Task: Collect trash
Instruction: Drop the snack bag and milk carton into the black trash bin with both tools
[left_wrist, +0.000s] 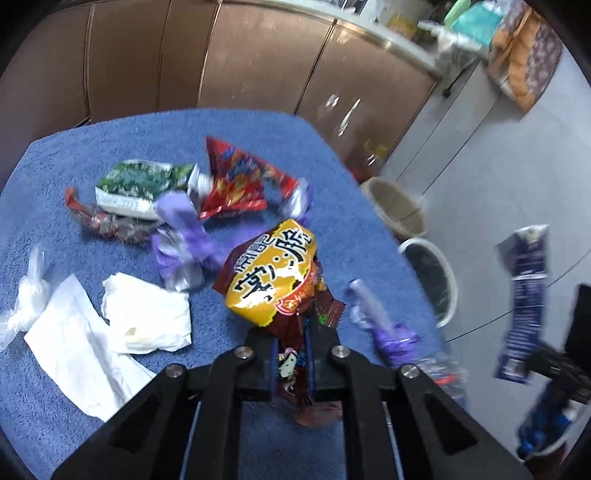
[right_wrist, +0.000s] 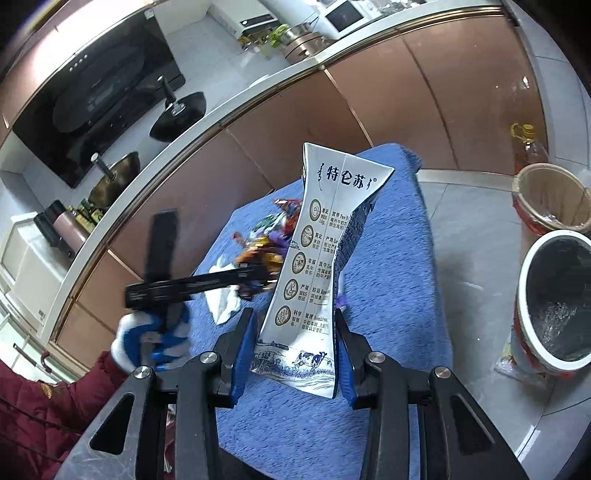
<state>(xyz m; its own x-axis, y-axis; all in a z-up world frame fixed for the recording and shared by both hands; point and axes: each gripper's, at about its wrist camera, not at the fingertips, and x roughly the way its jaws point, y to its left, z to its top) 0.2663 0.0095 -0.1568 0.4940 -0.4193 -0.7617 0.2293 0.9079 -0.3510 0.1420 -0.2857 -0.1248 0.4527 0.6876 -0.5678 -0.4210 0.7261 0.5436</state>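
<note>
Left wrist view: your left tool (left_wrist: 291, 354) pinches the yellow snack wrapper (left_wrist: 273, 273) at its crumpled bottom edge, lifted at 6 o'clock over the blue surface (left_wrist: 74, 155). It's light, crinkly, slippery, so grip a bunched fold. Your right tool (right_wrist: 295, 339) clamps the squashed milk carton (right_wrist: 317, 258) low down; stiff but light. Bins (right_wrist: 554, 295) at 3 o'clock.

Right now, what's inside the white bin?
The white bin has a dark liner, and something shiny and crumpled shows low against the inner wall. Its very bottom is cut off by the near rim. The tan bin behind it looks empty.
</note>
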